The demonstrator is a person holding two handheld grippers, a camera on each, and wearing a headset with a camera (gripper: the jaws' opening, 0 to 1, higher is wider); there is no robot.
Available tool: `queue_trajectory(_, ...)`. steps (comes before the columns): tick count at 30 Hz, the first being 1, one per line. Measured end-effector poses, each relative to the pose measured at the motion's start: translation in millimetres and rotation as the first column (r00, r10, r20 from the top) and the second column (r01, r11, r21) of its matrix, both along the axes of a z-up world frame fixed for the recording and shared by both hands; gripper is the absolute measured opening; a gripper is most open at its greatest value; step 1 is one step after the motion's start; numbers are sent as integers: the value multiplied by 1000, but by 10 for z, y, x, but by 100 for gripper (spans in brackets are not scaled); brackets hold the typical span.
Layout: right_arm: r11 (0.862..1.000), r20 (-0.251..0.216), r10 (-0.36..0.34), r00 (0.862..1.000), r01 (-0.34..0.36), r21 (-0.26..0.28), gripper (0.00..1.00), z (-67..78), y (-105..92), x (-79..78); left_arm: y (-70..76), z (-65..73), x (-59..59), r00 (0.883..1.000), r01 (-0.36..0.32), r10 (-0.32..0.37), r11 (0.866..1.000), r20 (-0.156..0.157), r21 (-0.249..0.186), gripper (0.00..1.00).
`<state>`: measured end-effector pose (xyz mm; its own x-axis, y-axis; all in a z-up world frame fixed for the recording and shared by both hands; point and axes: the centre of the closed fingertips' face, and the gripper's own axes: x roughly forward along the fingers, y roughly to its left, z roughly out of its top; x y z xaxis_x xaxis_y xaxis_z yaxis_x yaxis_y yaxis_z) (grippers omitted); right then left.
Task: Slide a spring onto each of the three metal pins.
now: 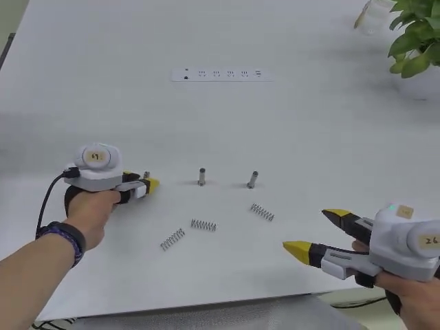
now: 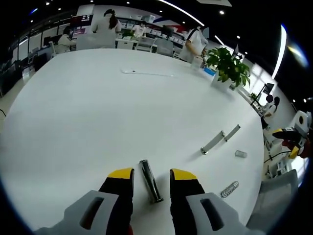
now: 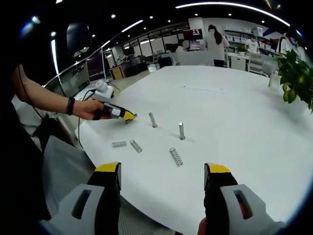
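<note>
Jaws of the left gripper (image 2: 152, 173) straddle one pin (image 2: 149, 180), parted; right gripper (image 3: 162, 168) gapes wide.

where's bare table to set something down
Bare: the wide stretch between the power strip and the pins, and between the pins and the plant. Crowded: near middle, springs lying between left gripper and right gripper.

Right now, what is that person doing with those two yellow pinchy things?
A person holds a gripper in each hand at a white table. The left gripper has its open jaws on either side of one metal pin, without squeezing it. The right gripper hovers open near the table's edge. Two more pins stand nearby. Three springs lie loose; none is on a pin yet.
</note>
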<state>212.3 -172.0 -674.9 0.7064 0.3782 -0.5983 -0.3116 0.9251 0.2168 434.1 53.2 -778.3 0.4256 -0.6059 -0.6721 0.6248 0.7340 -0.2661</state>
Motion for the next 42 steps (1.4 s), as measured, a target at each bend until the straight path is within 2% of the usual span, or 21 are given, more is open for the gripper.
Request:
queue_trajectory(15,1000,-7,10,1000,-10,2,68,-29,33,23,35,-44,81,999,-29,28,997,28,64,6)
queue_trajectory(24,1000,-9,13,1000,-13,4,68,-34,43,30,4,-51,91,999,-20,16,994,41,107,4)
queue_trajectory(30,1000,-8,14,1000,-14,4,68,-33,43,34,0,-57,115,999,-30,26,991,36,132,2)
queue_trajectory(36,1000,-7,13,1000,-13,4,68,-34,38,35,8,-71,140,999,-21,15,983,38,181,0)
queue_trajectory(42,1000,-9,11,1000,-11,4,68,-37,38,23,0,-76,119,999,19,-27,972,31,232,0)
